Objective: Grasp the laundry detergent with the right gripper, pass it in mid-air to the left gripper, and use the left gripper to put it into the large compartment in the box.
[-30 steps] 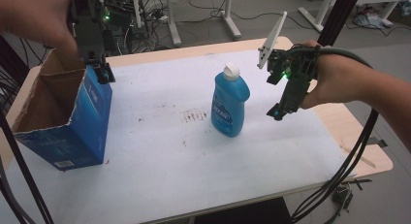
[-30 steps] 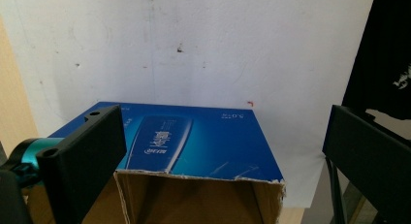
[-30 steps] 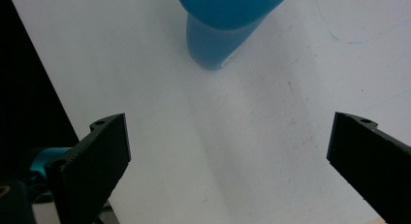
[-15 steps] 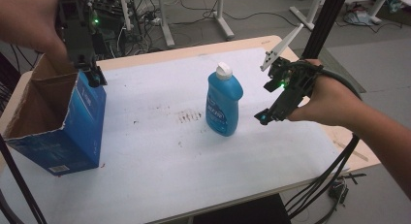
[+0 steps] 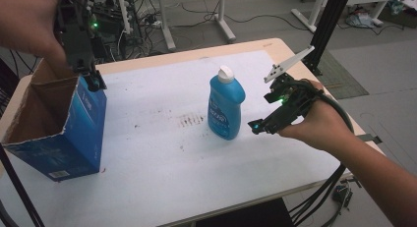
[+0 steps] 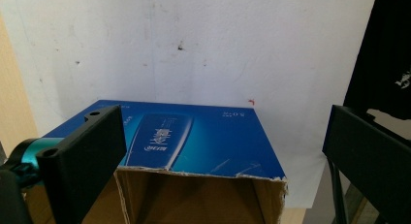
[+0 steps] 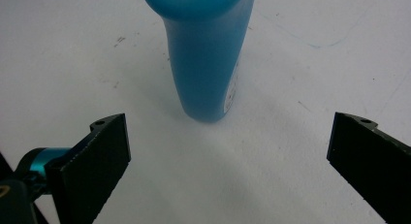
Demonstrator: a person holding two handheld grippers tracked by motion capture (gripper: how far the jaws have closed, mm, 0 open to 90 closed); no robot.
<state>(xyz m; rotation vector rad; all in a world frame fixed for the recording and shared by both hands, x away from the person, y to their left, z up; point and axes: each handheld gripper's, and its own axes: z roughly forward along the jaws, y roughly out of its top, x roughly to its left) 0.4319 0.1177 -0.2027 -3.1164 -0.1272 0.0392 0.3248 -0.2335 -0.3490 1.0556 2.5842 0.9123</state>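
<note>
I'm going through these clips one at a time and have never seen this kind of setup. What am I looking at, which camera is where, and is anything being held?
No robot here: a person holds a hand-operated claw in each hand. The high view looks down on the table from above the person's side. The other two pictures come from cameras riding on each claw, looking out between its two black jaws.

On the white surface stand a blue detergent bottle with a white cap and an open blue cardboard box. The left claw hangs above the box's rim, jaws apart. The right claw is beside the bottle, jaws wide apart and not touching it. Nothing is held.
</note>
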